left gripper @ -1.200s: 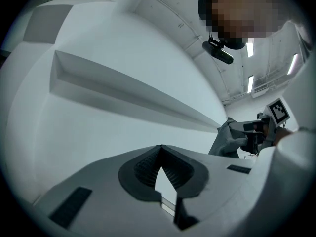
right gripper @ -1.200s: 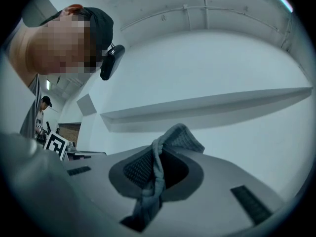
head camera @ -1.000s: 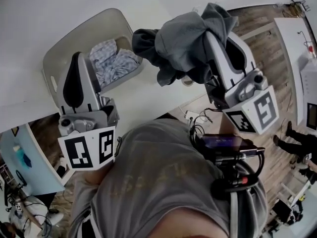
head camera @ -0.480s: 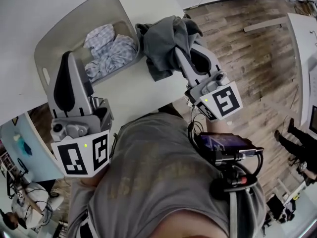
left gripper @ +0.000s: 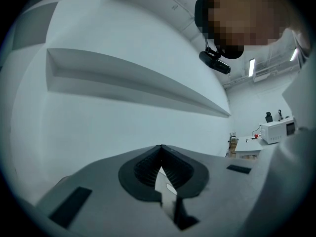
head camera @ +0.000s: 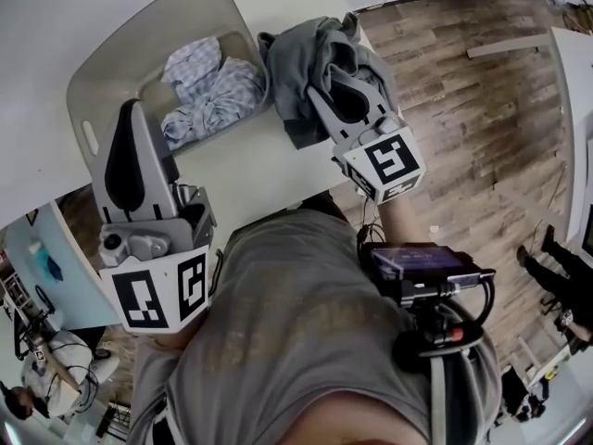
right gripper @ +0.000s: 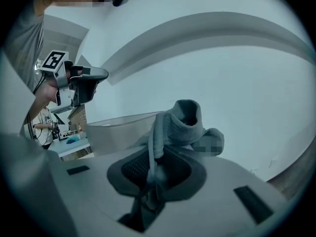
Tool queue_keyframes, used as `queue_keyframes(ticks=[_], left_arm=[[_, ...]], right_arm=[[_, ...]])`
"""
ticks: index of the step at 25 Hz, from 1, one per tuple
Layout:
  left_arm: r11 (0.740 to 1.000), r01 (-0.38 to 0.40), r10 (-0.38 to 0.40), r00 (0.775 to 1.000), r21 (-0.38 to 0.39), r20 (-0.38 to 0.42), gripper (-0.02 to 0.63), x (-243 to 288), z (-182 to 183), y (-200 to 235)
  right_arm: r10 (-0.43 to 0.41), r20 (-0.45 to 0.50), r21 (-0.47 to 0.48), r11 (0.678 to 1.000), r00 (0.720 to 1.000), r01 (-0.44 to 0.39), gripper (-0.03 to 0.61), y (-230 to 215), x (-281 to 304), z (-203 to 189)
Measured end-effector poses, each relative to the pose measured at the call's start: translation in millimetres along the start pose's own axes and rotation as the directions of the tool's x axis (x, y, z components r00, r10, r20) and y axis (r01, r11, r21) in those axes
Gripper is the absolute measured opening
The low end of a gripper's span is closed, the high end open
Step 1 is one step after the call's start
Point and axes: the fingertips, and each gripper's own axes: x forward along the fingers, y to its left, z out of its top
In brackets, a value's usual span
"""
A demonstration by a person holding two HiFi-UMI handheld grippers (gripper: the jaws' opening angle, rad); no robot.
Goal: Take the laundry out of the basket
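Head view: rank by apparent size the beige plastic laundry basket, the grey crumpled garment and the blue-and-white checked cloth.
1. beige plastic laundry basket
2. grey crumpled garment, partly covered
3. blue-and-white checked cloth, nearly the garment's size; their order is unsure

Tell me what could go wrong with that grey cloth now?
1. The grey garment sits at the edge of the table, right beside the wooden floor, so it might slide off.
2. The jaws of the right gripper have just been opening, but cloth lies between them. Pulling away now could snag the grey garment and drag it along.
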Motion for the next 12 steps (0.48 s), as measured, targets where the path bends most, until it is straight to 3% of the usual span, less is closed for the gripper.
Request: queue_keyframes(ticks=[6, 12], left_arm=[[1.000, -0.001, 0.002, 1.000, -0.020, 0.031, 0.008, -0.8, 1.4, 7.8], [0.999, 0.022, -0.019, 0.997, -0.044, 0.069, 0.008, -1.3, 3.7, 8.3]], right_arm=[[-0.022, -0.032, 0.017, 1.000, 0.999, 0.023, 0.204, -1.4, -8.7, 10.9], [-0.159, -0.039, 0.006, 0.987, 0.987, 0.159, 0.322, -12.5, -32.6, 21.8]])
